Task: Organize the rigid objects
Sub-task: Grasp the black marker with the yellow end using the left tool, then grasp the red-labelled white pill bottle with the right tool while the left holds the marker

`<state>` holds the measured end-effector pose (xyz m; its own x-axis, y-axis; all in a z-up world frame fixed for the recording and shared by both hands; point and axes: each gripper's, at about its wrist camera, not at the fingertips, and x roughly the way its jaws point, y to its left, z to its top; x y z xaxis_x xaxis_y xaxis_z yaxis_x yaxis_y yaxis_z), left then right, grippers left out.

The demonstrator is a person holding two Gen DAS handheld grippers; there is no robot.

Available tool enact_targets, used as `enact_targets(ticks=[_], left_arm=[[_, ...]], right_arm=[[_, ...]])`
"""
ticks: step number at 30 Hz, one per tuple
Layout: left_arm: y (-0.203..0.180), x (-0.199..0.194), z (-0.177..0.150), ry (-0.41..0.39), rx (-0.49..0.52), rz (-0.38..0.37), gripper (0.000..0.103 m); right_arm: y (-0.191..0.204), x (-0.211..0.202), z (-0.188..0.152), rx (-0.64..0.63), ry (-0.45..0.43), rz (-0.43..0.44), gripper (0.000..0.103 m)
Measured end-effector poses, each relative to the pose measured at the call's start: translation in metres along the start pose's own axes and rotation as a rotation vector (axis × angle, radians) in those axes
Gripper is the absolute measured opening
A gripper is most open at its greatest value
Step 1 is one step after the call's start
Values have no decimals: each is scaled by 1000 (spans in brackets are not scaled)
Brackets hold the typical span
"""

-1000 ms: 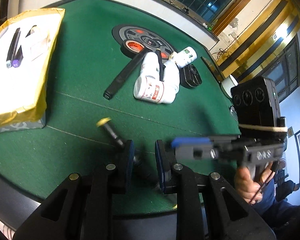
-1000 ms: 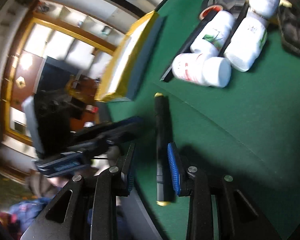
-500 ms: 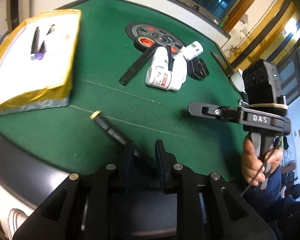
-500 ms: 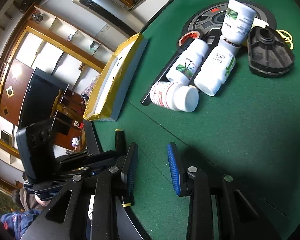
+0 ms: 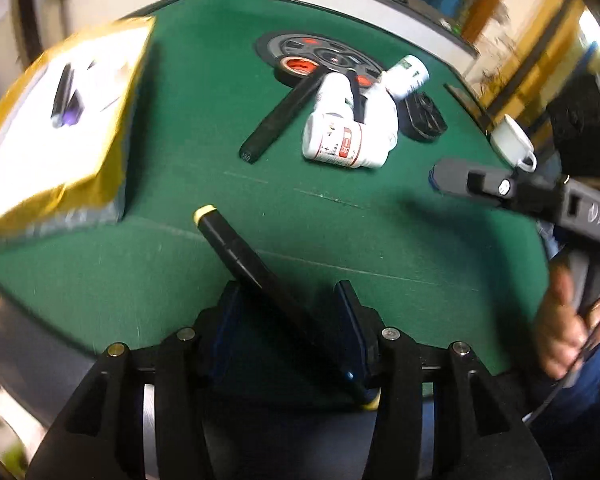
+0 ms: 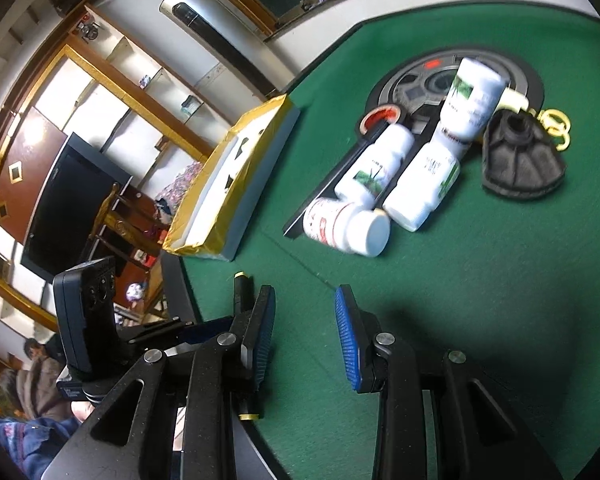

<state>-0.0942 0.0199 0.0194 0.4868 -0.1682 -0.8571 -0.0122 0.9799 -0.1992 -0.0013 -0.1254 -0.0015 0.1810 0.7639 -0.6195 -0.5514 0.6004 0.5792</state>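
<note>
At the surface's point(image 5: 380, 220) near edge, the left claw point(image 5: 288, 320) is opening, a black pen point(image 5: 260, 272) lying slantwise between its pads. The right claw point(image 6: 304, 332) stands parted, gripping nothing. Mid-surface lie white bottles point(image 5: 352, 128); a box point(image 5: 60, 120) sits at the left edge.

Four white bottles point(image 6: 420, 184) lie heaped in the upper right of the right wrist frame. Two long black bars point(image 5: 278, 120) lie among them. One black marker with yellow ends point(image 5: 252, 264) crosses the lower middle of the left wrist frame. One gold-edged tray point(image 5: 80, 184) at the left, one black wedge-shaped piece point(image 6: 520, 164), one white cup point(image 5: 510, 144).
</note>
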Motion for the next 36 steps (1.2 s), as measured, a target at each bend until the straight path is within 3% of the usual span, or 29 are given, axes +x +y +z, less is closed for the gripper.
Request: enact_targets(ticks=[1,2,5,9,14,21,25,30,33,36], left_arm=[[-4,3,2,-5,63,19,43],[-8,6,4,-13,128,56,32],[-8,6,7,-9,191,44,32],[7,-3,0,-34,171,18,34],[18,-8,-5,-42,126,-18,35],[15,-5,-3,-42,123,-19,34],[12,1,3,-52,111,-4,35],[-1,5,-1,-70,194,66,36],[6,4,1,-65,176,34,34],[16,2,4,-53,141,-1,31]], right_arm=[[1,-1,2,-4,-4,-10,28],[2,-1,5,-9,-8,-20,28],[10,1,18,-49,-21,-71,28],[18,15,38,-127,-34,-166,28],[8,45,53,-128,-3,-180,28],[26,45,36,-224,68,-107,31],[37,51,32,-298,52,-204,39],[41,62,32,-362,44,-288,40],[40,65,30,-379,46,-313,41],[50,64,21,-414,108,-277,40]])
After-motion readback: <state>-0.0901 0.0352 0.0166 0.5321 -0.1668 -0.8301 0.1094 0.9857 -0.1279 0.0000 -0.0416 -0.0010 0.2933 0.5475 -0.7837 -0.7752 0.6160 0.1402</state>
